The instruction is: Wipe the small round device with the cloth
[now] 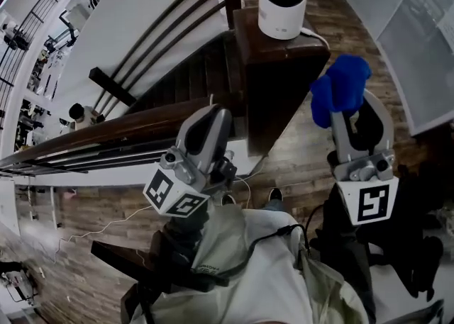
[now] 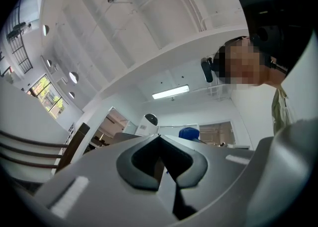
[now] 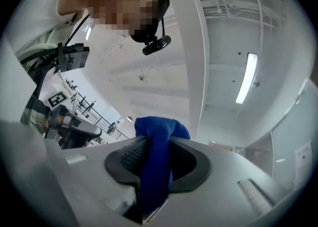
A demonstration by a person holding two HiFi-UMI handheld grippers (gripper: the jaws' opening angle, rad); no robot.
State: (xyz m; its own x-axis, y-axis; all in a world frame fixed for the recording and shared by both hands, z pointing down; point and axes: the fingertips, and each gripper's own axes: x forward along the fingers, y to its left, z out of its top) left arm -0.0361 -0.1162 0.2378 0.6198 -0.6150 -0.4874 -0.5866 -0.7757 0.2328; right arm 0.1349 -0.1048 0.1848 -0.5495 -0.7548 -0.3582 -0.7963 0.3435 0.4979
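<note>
Head view. White cylindrical device [image 1: 282,2] with a glossy black domed top, upright on a dark wooden post [image 1: 273,74] at the end of the rail [image 1: 106,131]. White cable [image 1: 317,35] off its right side. Right gripper [image 1: 345,115] below and to the right of the device, well apart from it, clamped on a blue cloth [image 1: 340,87] that bunches up above the tips. Left gripper [image 1: 215,118] lower left, over the rail, touching nothing.

Left gripper view. Jaws pressed together tip to tip, nothing between them. Far beyond them, the device [image 2: 147,123], small and white with a dark top. Cloth [image 2: 189,133] a blue lump to its right.

Right gripper view. Jaws almost closed, pinching the cloth [image 3: 155,144]. Fold of blue fabric running down between the ribbed pads [image 3: 130,154] and bulging over their tops.
</note>
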